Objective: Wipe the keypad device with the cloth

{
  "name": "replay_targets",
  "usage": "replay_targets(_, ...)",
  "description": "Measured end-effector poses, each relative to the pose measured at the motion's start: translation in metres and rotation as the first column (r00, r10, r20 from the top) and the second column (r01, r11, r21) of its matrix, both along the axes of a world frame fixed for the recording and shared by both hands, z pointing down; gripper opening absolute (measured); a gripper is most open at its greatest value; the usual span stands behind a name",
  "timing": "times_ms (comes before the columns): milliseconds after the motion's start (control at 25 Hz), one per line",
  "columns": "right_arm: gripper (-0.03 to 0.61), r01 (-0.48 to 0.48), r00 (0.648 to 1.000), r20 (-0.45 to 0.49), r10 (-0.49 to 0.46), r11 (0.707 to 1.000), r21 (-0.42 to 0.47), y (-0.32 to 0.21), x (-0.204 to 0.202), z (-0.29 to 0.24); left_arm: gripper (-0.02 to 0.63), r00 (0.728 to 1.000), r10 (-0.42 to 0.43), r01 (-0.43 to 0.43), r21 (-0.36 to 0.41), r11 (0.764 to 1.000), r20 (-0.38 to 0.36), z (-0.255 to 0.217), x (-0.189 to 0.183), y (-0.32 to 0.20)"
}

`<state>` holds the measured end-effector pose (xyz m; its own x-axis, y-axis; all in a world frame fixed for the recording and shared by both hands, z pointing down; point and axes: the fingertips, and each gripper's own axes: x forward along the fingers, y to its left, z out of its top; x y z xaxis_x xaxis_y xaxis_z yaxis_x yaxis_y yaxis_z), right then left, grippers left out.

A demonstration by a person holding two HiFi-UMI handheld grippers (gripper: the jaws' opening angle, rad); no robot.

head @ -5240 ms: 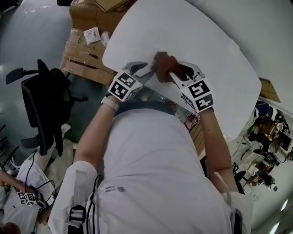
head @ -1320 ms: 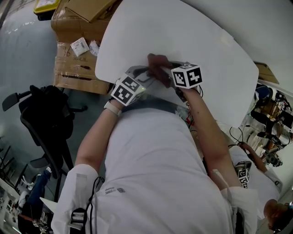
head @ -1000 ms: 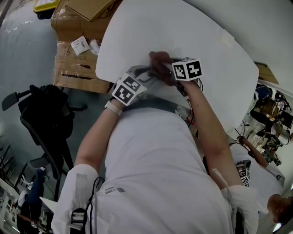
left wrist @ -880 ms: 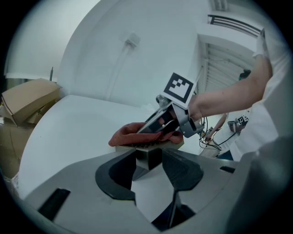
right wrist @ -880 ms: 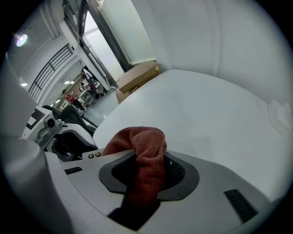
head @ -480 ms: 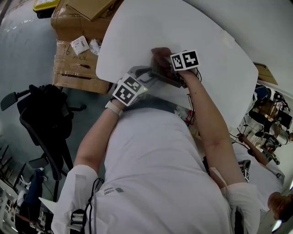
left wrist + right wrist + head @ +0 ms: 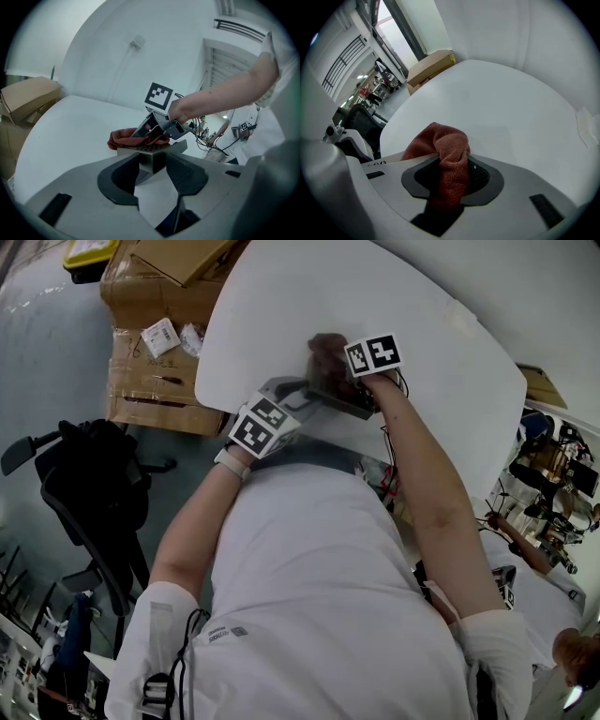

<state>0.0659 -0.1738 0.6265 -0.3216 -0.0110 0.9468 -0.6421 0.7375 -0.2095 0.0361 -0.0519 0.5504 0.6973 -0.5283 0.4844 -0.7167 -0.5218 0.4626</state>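
White round bench (image 7: 441, 334), bare apart from the work. Left gripper (image 7: 152, 165): jaws clamped on near end of keypad device (image 7: 149, 149), which sits at the bench's near edge. Right gripper (image 7: 449, 185): jaws closed on rust-red cloth (image 7: 451, 145), bunched at the device's far side and touching the key face. Judged mid-wipe; share of face already covered, cannot tell. Cardboard boxes (image 7: 155, 371) on floor beside bench: contents unseen.
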Motion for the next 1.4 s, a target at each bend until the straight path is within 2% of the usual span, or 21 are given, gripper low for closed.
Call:
replay_targets(280, 0.129, 0.041, 0.996, 0.074, -0.046, 0.997, 0.067, 0.016, 0.005, -0.041, 0.179, 1.000, 0.024, -0.024, -0.016, 1.000, 0.006, 0.001, -0.002, 0.001)
replay_targets(520, 0.129, -0.044, 0.983, 0.183, 0.030, 0.996, 0.073, 0.050, 0.032, -0.077, 0.179, 0.999, 0.042, -0.042, -0.035, 0.999, 0.012, 0.000, -0.001, 0.000)
replay_targets(640, 0.129, -0.073, 0.976, 0.212, 0.048, 0.991, 0.110, 0.060, 0.039, -0.093, 0.179, 0.999, 0.047, -0.047, -0.036, 0.998, 0.011, -0.001, -0.001, -0.001)
replay_targets(920, 0.129, 0.021, 0.985, 0.161, -0.060, 0.973, 0.231, 0.084, 0.033, -0.100, 0.179, 0.998, 0.051, -0.051, -0.035, 0.998, 0.022, 0.000, -0.001, 0.000)
replay_targets(1040, 0.129, 0.022, 0.987, 0.148, -0.063, 0.964, 0.265, 0.082, 0.033, -0.094, 0.179, 0.999, 0.049, -0.048, -0.035, 0.998, 0.023, 0.000, 0.000, -0.002)
replay_targets(1240, 0.129, -0.017, 0.983, 0.183, -0.015, 0.984, 0.177, 0.081, 0.035, -0.088, 0.179, 0.999, 0.044, -0.044, -0.033, 0.998, 0.022, -0.001, 0.001, -0.001)
replay_targets(1400, 0.129, -0.017, 0.985, 0.175, -0.004, 0.993, 0.119, 0.074, 0.035, -0.078, 0.179, 0.999, 0.041, -0.041, -0.031, 0.999, 0.017, 0.000, 0.000, -0.003)
